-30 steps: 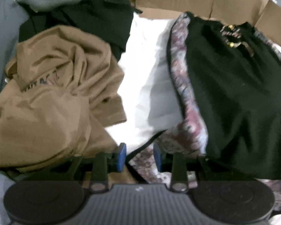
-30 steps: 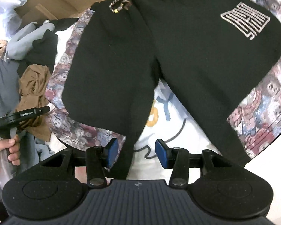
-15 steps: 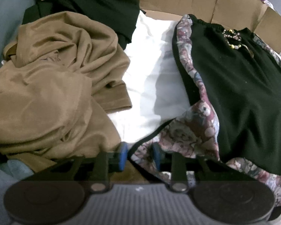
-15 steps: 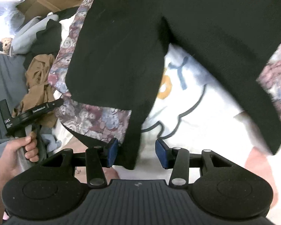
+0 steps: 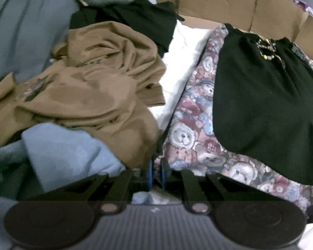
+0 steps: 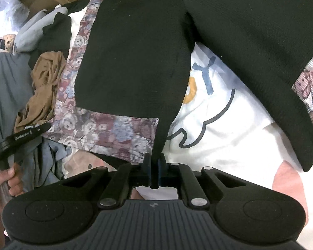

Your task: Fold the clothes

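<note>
The left claw (image 5: 156, 174) is seen closing, its blue pads nearly together on the bear-print edge of the black shorts (image 5: 260, 108), which are spread toward two o'clock. The right claw (image 6: 154, 167) is clenched on the shorts' black leg hem, hanging at twelve o'clock.

The right gripper (image 6: 154, 166) pinches the hem of the black shorts (image 6: 135, 62), which have teddy-bear trim. Under them lies a white printed cloth (image 6: 229, 129). A hand (image 6: 2, 181) holds the left gripper (image 6: 20, 137).
</note>
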{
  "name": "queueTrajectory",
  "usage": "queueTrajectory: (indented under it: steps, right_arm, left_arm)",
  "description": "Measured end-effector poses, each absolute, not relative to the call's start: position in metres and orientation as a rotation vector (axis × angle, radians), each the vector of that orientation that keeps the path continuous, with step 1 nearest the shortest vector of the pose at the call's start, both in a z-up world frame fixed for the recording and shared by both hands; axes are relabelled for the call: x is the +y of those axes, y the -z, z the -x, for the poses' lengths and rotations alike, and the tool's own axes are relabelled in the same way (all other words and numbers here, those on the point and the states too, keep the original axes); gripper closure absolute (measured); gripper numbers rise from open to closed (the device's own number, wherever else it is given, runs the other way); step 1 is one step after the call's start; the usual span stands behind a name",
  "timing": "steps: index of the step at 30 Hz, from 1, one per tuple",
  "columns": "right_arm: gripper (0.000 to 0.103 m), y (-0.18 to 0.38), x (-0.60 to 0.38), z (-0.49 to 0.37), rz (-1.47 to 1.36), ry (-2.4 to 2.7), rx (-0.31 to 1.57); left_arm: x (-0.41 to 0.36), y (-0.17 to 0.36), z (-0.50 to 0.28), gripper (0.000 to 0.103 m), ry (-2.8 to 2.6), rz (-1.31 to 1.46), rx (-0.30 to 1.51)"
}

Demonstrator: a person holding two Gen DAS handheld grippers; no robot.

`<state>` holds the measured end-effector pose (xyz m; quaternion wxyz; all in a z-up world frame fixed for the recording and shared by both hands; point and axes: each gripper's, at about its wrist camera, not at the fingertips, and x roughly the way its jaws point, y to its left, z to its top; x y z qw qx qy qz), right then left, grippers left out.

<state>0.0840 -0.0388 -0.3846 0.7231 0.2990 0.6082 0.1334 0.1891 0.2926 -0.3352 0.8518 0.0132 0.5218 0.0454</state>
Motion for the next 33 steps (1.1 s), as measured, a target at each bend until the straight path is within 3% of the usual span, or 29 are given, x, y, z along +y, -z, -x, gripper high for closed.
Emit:
queueTrajectory:
  steps: [6,7,8,9,22,23,25,26,33]
  right_arm:
    - [0.093,0.380,-0.042,-0.082,-0.609,-0.310,1.350]
    - [0.088,0.381,-0.043,-0.082,-0.617,-0.304,1.351]
    - [0.072,0.381,-0.045,-0.082,-0.626,-0.297,1.352]
    - [0.064,0.381,-0.050,-0.081,-0.639,-0.289,1.340]
    - [0.065,0.410,-0.051,-0.084,-0.755,-0.284,1.323]
    - [0.067,0.413,-0.049,-0.084,-0.770,-0.274,1.324]
    - [0.098,0.418,-0.045,-0.085,-0.801,-0.273,1.334]
    - [0.102,0.419,-0.043,-0.086,-0.807,-0.277,1.341]
    - [0.102,0.393,-0.054,-0.086,-0.675,-0.330,1.358]
  left_arm:
    - [0.287,0.343,-0.182,0.094,-0.105,-0.069,1.096]
    - [0.288,0.347,-0.183,0.094,-0.110,-0.071,1.095]
    - [0.289,0.350,-0.184,0.094,-0.115,-0.072,1.093]
    - [0.290,0.352,-0.184,0.094,-0.119,-0.075,1.089]
    - [0.293,0.357,-0.185,0.094,-0.121,-0.097,1.080]
    - [0.293,0.357,-0.185,0.094,-0.119,-0.093,1.081]
    - [0.294,0.355,-0.185,0.094,-0.113,-0.081,1.082]
    - [0.295,0.353,-0.184,0.094,-0.110,-0.073,1.081]
    - [0.293,0.343,-0.181,0.094,-0.085,-0.010,1.082]
